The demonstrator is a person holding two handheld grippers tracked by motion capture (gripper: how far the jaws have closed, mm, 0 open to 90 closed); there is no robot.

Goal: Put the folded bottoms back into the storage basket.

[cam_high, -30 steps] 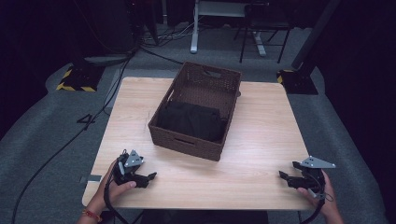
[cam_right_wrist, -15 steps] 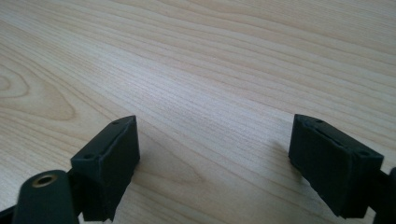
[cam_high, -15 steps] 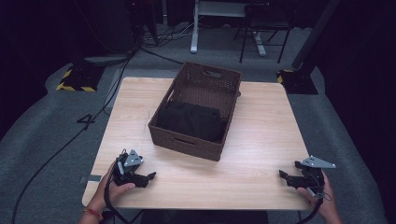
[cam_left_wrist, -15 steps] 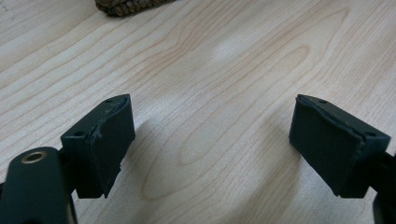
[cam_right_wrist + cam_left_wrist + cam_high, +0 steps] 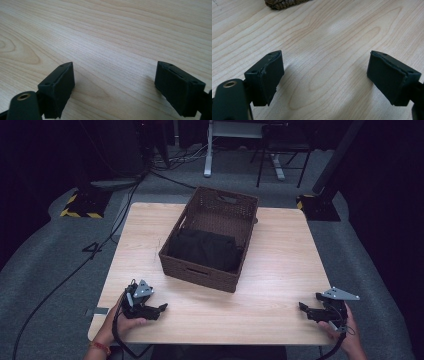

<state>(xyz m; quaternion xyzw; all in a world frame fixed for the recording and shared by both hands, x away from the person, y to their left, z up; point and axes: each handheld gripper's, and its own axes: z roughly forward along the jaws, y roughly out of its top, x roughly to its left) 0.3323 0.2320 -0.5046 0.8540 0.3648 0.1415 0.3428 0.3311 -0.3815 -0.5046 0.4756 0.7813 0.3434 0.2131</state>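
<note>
A dark brown woven basket [image 5: 200, 270] stands in the middle of the light wooden table [image 5: 280, 265], with black cloth [image 5: 206, 249] folded in its near half. My left gripper [image 5: 159, 309] rests at the near left part of the table, held by a hand, and points right. In the left gripper view its jaws stand wide apart over bare wood, left gripper [image 5: 324, 75], with a corner of the basket [image 5: 284, 3] at the top edge. My right gripper [image 5: 302, 308] lies near the front right corner and points left; right gripper [image 5: 113, 85] is open with nothing between the pads.
Grey carpet surrounds the table. Behind it stand a white desk frame [image 5: 210, 150], a dark chair [image 5: 280, 155] and loose cables [image 5: 165, 167]. Yellow-and-black striped bases [image 5: 80, 207] sit at the far left and far right. A cable [image 5: 55, 285] runs down the left floor.
Both hands and grippers have slid slightly toward the near edge of the table. The basket and cloth have not moved.
</note>
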